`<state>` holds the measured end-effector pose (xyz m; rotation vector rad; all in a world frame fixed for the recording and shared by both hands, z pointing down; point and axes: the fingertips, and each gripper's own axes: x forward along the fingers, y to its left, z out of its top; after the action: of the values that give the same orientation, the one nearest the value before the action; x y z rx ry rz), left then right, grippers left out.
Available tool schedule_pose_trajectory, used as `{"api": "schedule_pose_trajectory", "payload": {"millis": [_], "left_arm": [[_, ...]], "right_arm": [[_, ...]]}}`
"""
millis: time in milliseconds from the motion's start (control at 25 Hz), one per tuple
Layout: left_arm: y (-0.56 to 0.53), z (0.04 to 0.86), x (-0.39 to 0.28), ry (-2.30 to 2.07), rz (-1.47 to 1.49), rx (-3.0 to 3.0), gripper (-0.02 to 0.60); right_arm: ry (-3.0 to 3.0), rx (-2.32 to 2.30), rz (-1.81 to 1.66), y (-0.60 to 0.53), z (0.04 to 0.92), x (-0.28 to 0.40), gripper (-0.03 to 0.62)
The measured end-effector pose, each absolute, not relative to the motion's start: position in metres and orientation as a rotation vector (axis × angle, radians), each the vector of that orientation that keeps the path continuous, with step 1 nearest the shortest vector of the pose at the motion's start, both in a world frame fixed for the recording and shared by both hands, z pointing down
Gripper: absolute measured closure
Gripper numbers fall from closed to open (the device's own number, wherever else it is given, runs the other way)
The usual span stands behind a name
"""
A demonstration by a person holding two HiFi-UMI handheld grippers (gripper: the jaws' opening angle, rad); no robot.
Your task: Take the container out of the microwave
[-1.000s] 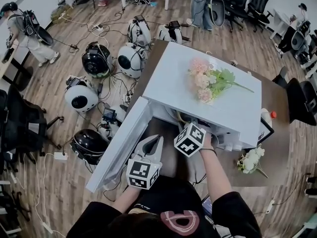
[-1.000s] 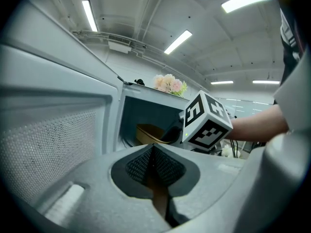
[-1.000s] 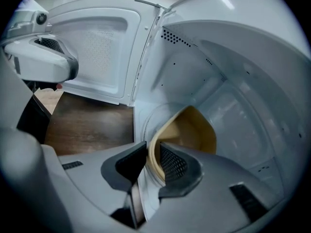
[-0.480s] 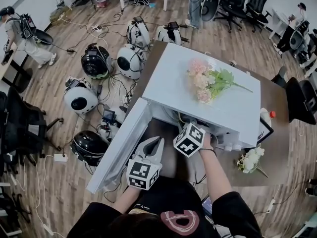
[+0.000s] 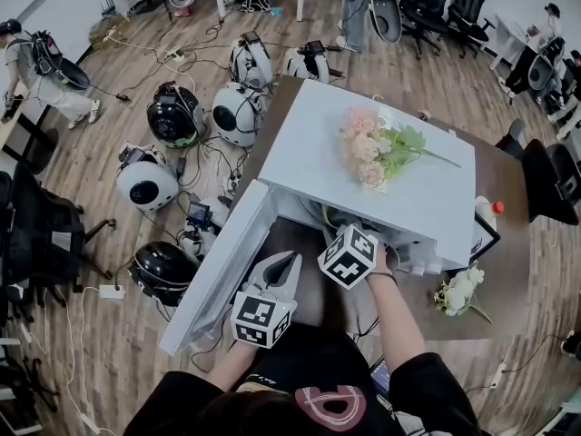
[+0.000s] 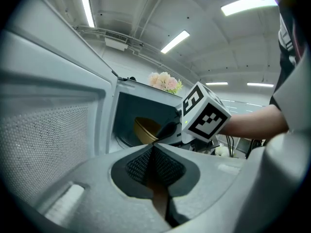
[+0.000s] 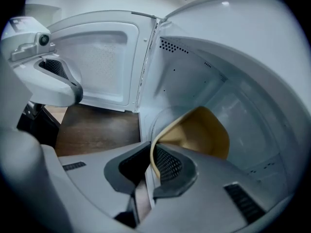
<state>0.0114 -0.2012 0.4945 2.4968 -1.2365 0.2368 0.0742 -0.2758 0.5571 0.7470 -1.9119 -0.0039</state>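
Observation:
A yellow container [image 7: 199,130] sits tilted inside the open white microwave [image 5: 309,153]; the left gripper view also shows the container [image 6: 146,129]. My right gripper [image 7: 151,161] reaches into the cavity. Its jaws have just been closing, and the container's rim stands between the pads, which press on it. From the head view only its marker cube [image 5: 349,254] shows at the microwave's mouth. My left gripper [image 5: 289,262] hovers shut and empty in front of the opening, beside the swung-out door [image 5: 218,271].
Pink flowers [image 5: 381,148] lie on the microwave's top. White flowers [image 5: 458,291] and a red-capped bottle [image 5: 488,212] are on the brown table at right. Round helmet-like devices [image 5: 145,178] and cables cover the floor at left.

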Motion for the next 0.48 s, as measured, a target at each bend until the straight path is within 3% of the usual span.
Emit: {"api": "schedule_pose_trajectory", "payload": {"millis": [480], "left_arm": [[-0.2, 0.496, 0.009, -1.246, 0.242, 2.5, 0.572]], "right_arm": [[-1.95, 0.726, 0.032, -0.259, 0.546, 0.07, 0.559]]}}
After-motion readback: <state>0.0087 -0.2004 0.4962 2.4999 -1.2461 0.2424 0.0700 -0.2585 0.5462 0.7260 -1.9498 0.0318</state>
